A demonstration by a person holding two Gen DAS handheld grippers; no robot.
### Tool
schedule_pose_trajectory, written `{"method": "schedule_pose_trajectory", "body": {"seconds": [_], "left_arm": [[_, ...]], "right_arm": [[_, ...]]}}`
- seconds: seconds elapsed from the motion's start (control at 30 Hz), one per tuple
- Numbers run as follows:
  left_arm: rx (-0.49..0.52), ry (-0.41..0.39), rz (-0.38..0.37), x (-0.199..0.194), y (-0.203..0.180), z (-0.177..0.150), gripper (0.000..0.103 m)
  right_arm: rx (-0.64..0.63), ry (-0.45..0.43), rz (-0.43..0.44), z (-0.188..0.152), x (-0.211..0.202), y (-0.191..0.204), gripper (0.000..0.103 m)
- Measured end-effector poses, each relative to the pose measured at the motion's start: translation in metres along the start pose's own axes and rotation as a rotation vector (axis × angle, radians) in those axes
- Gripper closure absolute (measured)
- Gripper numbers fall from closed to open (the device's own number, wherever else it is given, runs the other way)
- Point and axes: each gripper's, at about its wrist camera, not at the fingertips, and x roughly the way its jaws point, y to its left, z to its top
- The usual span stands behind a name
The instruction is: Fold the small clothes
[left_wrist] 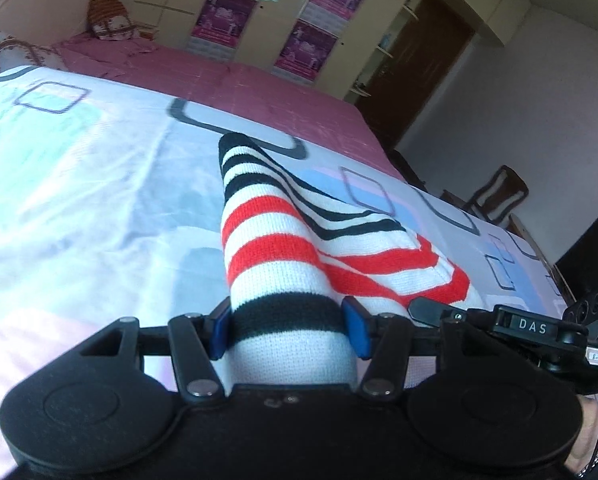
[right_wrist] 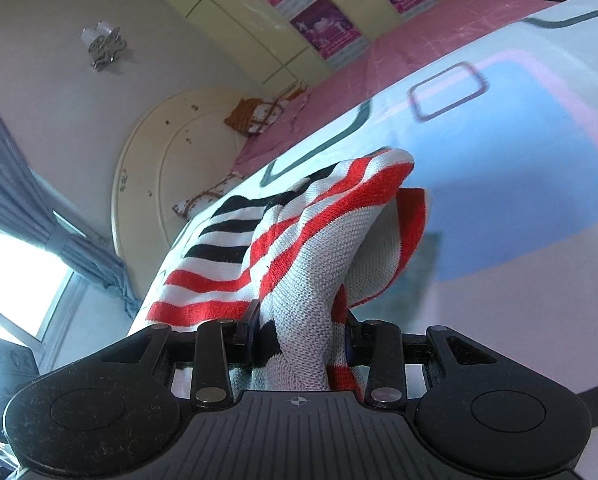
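A small knitted garment (left_wrist: pixel 283 248) with white, red and black stripes hangs between both grippers above the bed. My left gripper (left_wrist: pixel 289 330) is shut on a bunched black-and-white part of it, blue pads (left_wrist: pixel 357 328) pressing on each side. The cloth stretches away to the right, where the other gripper's black tip (left_wrist: pixel 431 310) shows. In the right wrist view, the right gripper (right_wrist: pixel 301 340) is shut on a thick fold of the same garment (right_wrist: pixel 311 248), which drapes up and left over its fingers.
Below lies a bed with a white sheet (left_wrist: pixel 79 184) printed with blue and pink squares, and a pink cover (left_wrist: pixel 227 80) beyond. Pillows (left_wrist: pixel 109 20) and a headboard (right_wrist: pixel 155 152) stand at the far end. Wardrobes with posters (left_wrist: pixel 223 12), a door, chairs (left_wrist: pixel 495 192).
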Motion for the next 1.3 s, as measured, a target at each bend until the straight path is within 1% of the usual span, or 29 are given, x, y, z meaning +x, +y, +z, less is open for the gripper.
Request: {"method": "schedule_pose_trajectory", "body": {"seconds": [0.13, 0.23, 0.3, 0.4, 0.43, 0.5, 0.63, 0.7, 0.8, 0.9, 1.0, 1.2, 1.27, 1.3], "left_arm": [[-0.008, -0.009, 0.004, 0.001, 0.025, 0.000, 0.048], [-0.003, -0.004, 0.031, 0.006, 0.040, -0.004, 0.048], [0.003, -0.001, 0.063, 0.007, 0.049, -0.008, 0.048], [0.024, -0.010, 0.054, 0.003, 0.057, -0.010, 0.048], [0.035, -0.008, 0.056, 0.004, 0.054, -0.010, 0.048], [0.057, -0.006, 0.067, 0.003, 0.050, -0.009, 0.047], [0.079, -0.006, 0.081, -0.002, 0.050, -0.007, 0.047], [0.086, -0.024, 0.089, -0.005, 0.050, -0.004, 0.050], [0.094, -0.074, 0.086, -0.013, 0.046, 0.006, 0.050], [0.114, -0.088, 0.072, -0.016, 0.041, 0.015, 0.050], [0.123, -0.084, 0.058, -0.008, 0.038, 0.021, 0.050], [0.157, -0.055, 0.068, 0.021, 0.037, 0.027, 0.050], [0.179, -0.055, 0.083, 0.029, 0.037, 0.027, 0.050], [0.187, -0.051, 0.089, 0.033, 0.038, 0.027, 0.050]], "right_arm": [[-0.017, 0.015, -0.006, -0.007, 0.024, 0.008, 0.066], [-0.037, 0.039, -0.027, -0.011, 0.043, 0.010, 0.066], [-0.045, 0.048, -0.042, -0.015, 0.050, 0.009, 0.066], [-0.035, 0.050, -0.047, -0.017, 0.053, 0.004, 0.065], [-0.027, 0.052, -0.050, -0.017, 0.052, 0.003, 0.065], [-0.014, 0.053, -0.065, -0.016, 0.049, 0.003, 0.061], [0.000, 0.053, -0.072, -0.008, 0.041, 0.003, 0.060], [0.000, 0.060, -0.081, -0.005, 0.040, 0.006, 0.059], [0.010, 0.059, -0.093, -0.004, 0.036, 0.007, 0.056], [0.013, 0.044, -0.120, 0.000, 0.034, 0.005, 0.055], [0.042, 0.030, -0.128, 0.007, 0.036, 0.001, 0.055], [0.067, -0.021, -0.169, 0.018, 0.046, -0.002, 0.055], [0.041, -0.059, -0.196, 0.022, 0.048, 0.000, 0.056], [0.015, -0.064, -0.205, 0.024, 0.050, 0.003, 0.057]]}}
